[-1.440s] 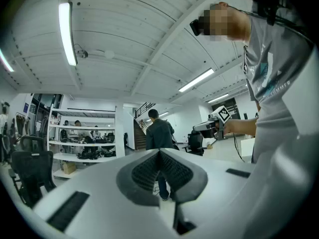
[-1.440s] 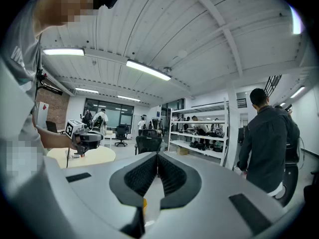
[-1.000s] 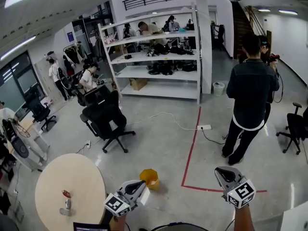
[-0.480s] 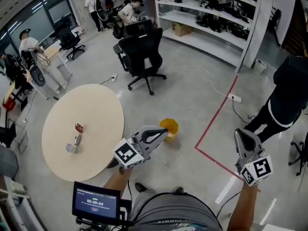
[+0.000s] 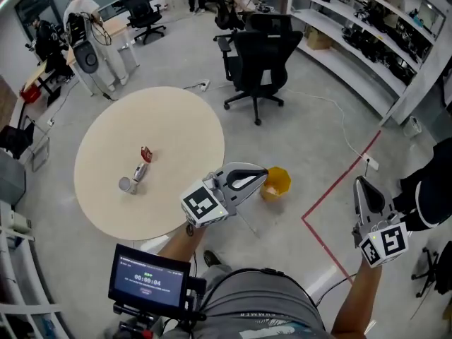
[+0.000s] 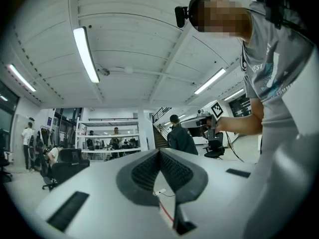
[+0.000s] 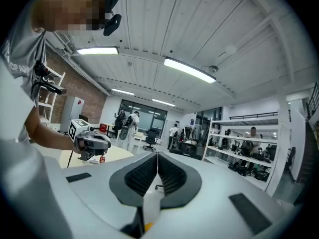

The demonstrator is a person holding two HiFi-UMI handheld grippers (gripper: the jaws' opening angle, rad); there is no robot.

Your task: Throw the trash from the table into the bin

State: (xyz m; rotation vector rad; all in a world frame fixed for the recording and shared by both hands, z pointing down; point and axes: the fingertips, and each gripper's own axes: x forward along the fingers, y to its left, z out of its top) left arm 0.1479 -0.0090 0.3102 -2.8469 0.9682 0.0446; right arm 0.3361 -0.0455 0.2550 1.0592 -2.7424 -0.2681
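Pale wood in colour and round, the table [image 5: 176, 119] was the largest thing in the job. Its top was bare except for the trash, which lay left of its middle. The yellow bin [image 5: 276, 182] stood on the floor just beside the table's right edge. The left gripper [image 5: 260, 175] hung over the gap between table and bin, pointing toward the bin and away from the trash. Its jaws were pressed together on nothing. The right gripper [image 5: 363, 186] was well off to the right over open floor, likewise closed and empty.

The trash was a silvery can-like piece [image 5: 133, 179] lying on its side and, just beyond it, a small red wrapper [image 5: 146, 153]. Nothing had been picked up, so the step in hand looked like the approach. To do it well, the left gripper probably needed to swing back over the table and spread its jaws before coming down. It should take the can across its body so it would not roll. The flat wrapper would need a pinch at a lifted edge.

Around all this was glossy grey floor [image 5: 311, 133], with white shelving [image 5: 367, 41] along the far right. A black office chair [image 5: 263, 55] stood beyond the table, and a red tape line [image 5: 339, 179] ran past the bin.
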